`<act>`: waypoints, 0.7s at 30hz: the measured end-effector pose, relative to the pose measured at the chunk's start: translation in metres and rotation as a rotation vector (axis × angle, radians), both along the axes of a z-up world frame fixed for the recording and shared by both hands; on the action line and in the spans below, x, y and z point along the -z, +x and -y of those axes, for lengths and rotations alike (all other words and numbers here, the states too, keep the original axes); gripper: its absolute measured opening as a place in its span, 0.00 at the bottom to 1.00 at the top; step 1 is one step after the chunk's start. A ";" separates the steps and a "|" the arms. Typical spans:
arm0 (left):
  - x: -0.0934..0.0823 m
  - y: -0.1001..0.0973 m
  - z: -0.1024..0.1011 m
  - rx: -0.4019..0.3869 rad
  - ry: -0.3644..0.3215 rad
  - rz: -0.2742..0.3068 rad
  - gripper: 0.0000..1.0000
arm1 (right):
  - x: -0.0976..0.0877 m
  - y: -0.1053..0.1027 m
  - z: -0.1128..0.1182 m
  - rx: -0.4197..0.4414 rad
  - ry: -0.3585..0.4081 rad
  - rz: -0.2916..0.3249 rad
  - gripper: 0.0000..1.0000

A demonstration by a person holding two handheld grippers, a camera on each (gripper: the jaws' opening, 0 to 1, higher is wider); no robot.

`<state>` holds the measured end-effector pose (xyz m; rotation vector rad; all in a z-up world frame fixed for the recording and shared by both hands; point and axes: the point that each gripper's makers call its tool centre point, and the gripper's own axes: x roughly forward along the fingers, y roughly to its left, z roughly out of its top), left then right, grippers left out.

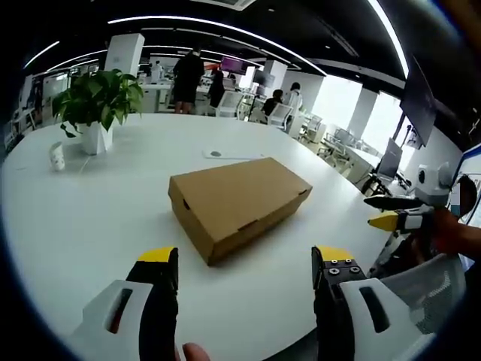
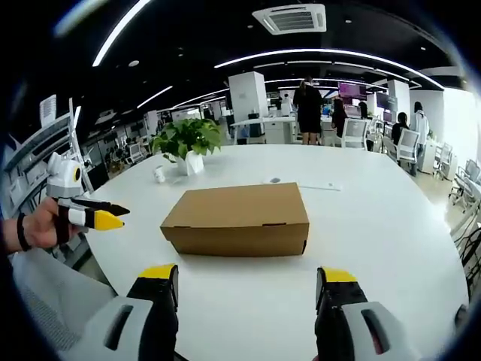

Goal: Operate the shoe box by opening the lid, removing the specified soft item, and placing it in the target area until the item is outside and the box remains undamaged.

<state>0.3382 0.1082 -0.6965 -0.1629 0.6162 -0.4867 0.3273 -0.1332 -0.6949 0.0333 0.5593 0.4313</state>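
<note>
While box (image 2: 237, 218) sits closed, long side facing right gripper (image 2: 246, 280); left gripper (image 1: 244, 263) faces corner; both spread, empty.

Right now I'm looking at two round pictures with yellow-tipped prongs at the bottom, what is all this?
A person holds a handheld gripper in each hand, each carrying a fisheye camera looking along its own jaws. In the left gripper view, the left gripper stands open at the bottom; the right gripper enters from the right. In the right gripper view, the right gripper's own jaws stand open. Neither holds anything. On the white table lies a closed cardboard shoe box. Behind it stand a potted plant, a small cup and a flat paper.
</note>
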 end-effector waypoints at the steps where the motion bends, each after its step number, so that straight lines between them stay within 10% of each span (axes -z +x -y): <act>1: 0.000 0.000 0.000 0.000 0.001 0.000 0.75 | 0.000 0.000 0.000 -0.001 0.001 -0.001 0.74; 21: 0.001 0.000 -0.001 -0.001 0.000 -0.002 0.74 | 0.004 -0.002 -0.004 -0.021 -0.015 -0.014 0.73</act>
